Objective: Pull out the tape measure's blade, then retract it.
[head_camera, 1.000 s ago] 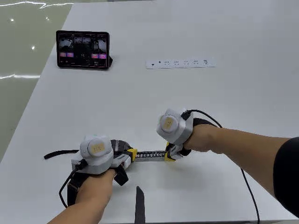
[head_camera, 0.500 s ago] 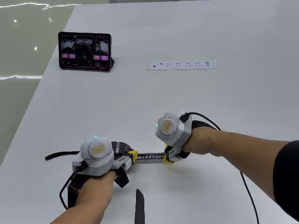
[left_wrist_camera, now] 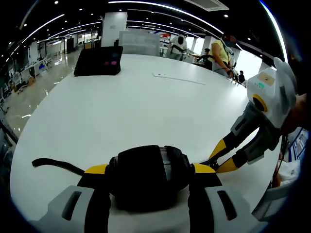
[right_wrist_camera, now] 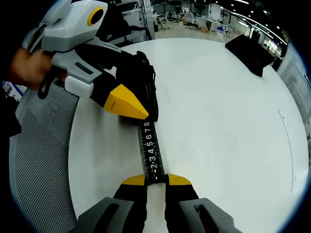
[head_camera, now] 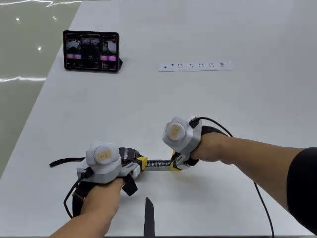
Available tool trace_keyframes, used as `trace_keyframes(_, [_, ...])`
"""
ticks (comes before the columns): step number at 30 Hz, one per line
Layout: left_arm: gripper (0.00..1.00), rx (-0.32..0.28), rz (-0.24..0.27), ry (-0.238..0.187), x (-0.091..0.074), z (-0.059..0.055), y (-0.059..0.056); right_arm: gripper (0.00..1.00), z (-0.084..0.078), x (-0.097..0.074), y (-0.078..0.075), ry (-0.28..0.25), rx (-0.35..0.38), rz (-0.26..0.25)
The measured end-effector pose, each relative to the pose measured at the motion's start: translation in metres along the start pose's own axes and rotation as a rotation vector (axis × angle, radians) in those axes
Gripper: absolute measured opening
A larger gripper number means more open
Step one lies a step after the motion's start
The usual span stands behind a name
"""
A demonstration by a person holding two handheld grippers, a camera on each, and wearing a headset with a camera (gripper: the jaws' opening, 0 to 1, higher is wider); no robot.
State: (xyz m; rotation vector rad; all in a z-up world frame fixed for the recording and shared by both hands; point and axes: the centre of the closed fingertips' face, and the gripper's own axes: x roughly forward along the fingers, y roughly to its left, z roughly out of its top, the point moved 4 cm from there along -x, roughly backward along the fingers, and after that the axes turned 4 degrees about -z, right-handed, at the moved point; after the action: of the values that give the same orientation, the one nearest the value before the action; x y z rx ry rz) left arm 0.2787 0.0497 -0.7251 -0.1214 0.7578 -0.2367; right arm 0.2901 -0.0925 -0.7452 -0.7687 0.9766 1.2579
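The left tongs (left_wrist_camera: pixel 148 170) are clamped across the black case (left_wrist_camera: pixel 146 187), holding it down on the desk (head_camera: pixel 213 114) near the person's edge, with its strap (head_camera: pixel 63 161) lying off to the left. The right tongs (right_wrist_camera: pixel 155 180) are closed on the tip of the blade (right_wrist_camera: pixel 148 145), which runs flat and straight from the case mouth to them. Just a short length is out: the printed numbers run from about two to eight between the two tongs, which sit close together. So the task looks to be at one end or the other, either the pull barely begun or the retraction almost finished; which of the two cannot be told from this moment. Either way the tip is not yet back at the case, and both grips are doing their jobs. A tablet (head_camera: pixel 90 51) and a power strip (head_camera: pixel 195 66) lie well apart at the far side.
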Motion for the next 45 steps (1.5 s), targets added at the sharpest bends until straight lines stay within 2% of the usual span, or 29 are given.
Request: trace_keyframes(45, [0.60,-0.019,-0.019,0.001,0.000,0.000,0.001,0.10,0.019,0.010,0.005,-0.050,0.005,-0.004])
